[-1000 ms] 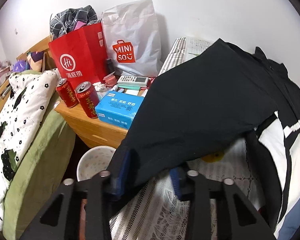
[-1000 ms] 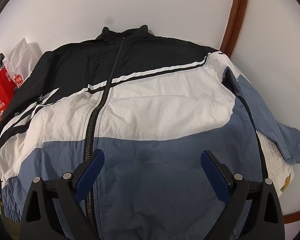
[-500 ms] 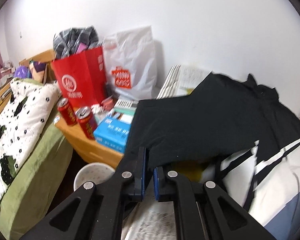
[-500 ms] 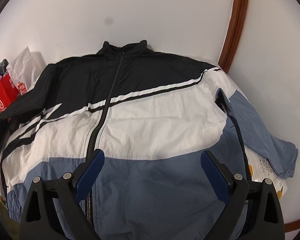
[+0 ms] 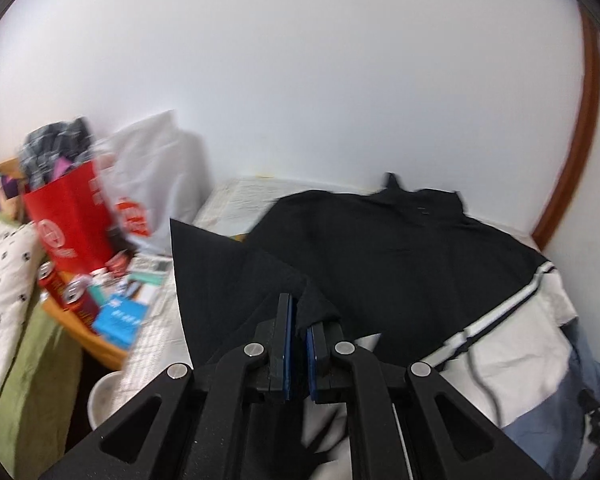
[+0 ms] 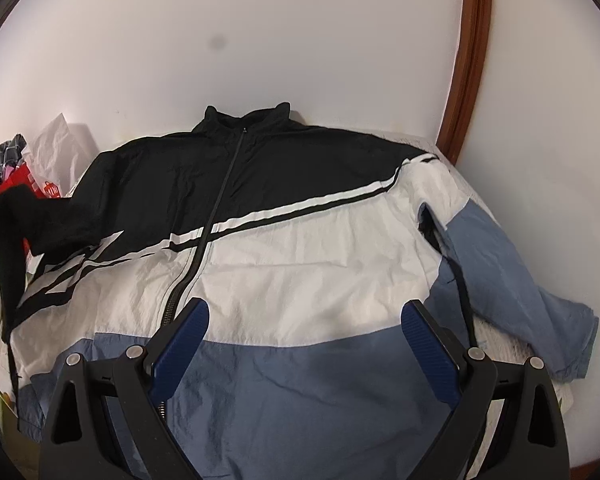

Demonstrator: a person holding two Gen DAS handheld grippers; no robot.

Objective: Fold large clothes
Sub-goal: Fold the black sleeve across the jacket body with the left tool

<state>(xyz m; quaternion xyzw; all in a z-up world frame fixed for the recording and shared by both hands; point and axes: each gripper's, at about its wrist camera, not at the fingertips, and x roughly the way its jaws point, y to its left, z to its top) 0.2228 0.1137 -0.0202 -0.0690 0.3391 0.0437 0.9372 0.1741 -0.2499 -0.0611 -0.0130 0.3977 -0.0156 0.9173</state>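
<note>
A large zip jacket (image 6: pixel 300 264), black at the top, white in the middle and blue at the bottom, lies front up on the bed. My left gripper (image 5: pixel 299 316) is shut on the cuff of its black left sleeve (image 5: pixel 236 280) and holds the sleeve lifted over the jacket's black shoulder. The raised sleeve also shows in the right wrist view (image 6: pixel 12 216). My right gripper (image 6: pixel 304 332) is open and empty above the blue hem. The blue right sleeve (image 6: pixel 520 292) lies spread out to the right.
A wooden bedside table (image 5: pixel 96 340) at the left holds a red bag (image 5: pixel 72 216), a white shopping bag (image 5: pixel 156 184), red cans (image 5: pixel 74 292) and a blue box (image 5: pixel 120 318). A white bin (image 5: pixel 104 396) stands below. A wall is behind, a brown door frame (image 6: pixel 472 60) at right.
My left gripper closed on the black sleeve's cuff, then lifted and carried it right, over the jacket. My right gripper rose a little and stayed open.
</note>
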